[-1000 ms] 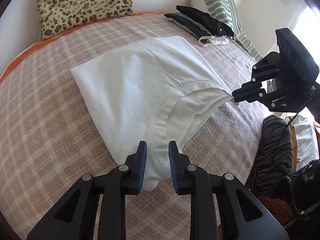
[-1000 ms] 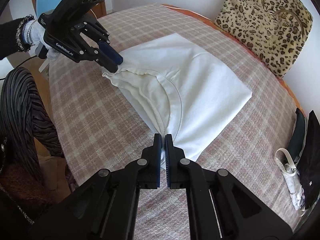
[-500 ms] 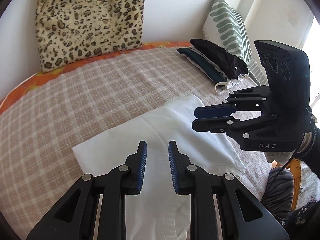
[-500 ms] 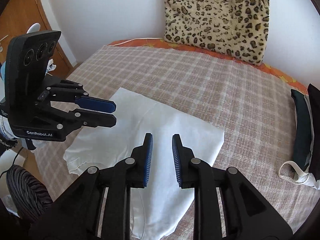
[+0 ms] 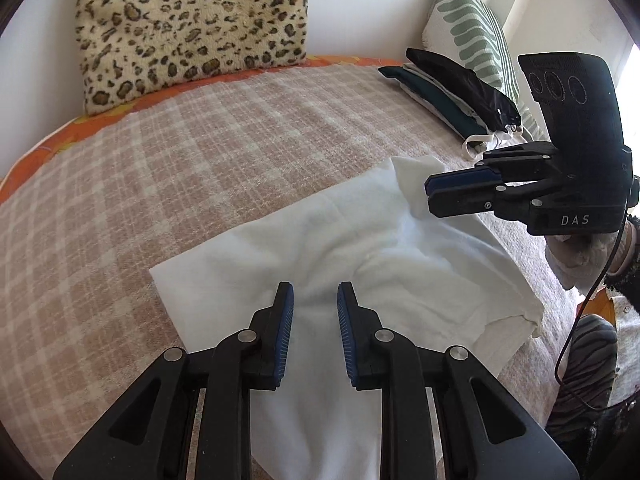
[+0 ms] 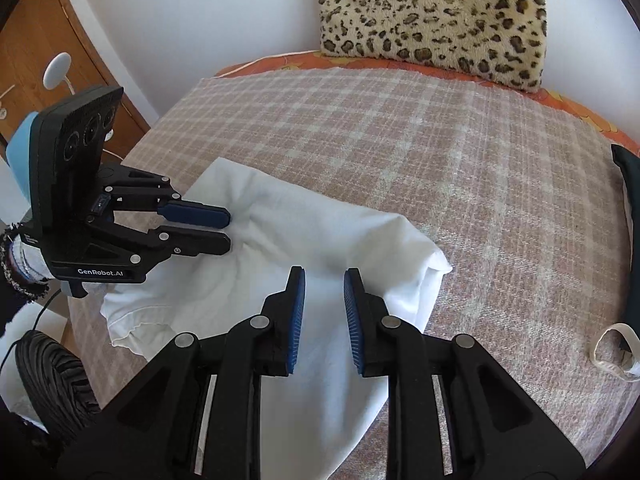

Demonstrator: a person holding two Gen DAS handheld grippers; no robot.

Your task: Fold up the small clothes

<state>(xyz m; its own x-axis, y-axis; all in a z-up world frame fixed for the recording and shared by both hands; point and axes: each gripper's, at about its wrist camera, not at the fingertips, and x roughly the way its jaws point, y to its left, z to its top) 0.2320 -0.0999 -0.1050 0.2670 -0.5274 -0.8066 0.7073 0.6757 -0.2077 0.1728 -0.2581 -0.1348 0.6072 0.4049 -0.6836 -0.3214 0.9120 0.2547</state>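
Both of my grippers have let go of the white shirt [image 5: 360,248] since a second ago, when each pinched an end of its neckline and held it off the bed; now it lies folded over on the checked blanket [image 5: 160,168]. From my left camera it spreads from 9 o'clock across to 3 o'clock. My left gripper [image 5: 315,312] hangs over its near half, jaws a little apart with only cloth beneath them, nothing gripped. At 2 o'clock my right gripper [image 5: 429,196] hovers by the raised far corner, jaws narrowly parted and empty too. I judge this fold laid, though rumpled in the middle; smoothing or a second fold comes next. Finished dark clothes [image 5: 448,88] sit at 1 o'clock.
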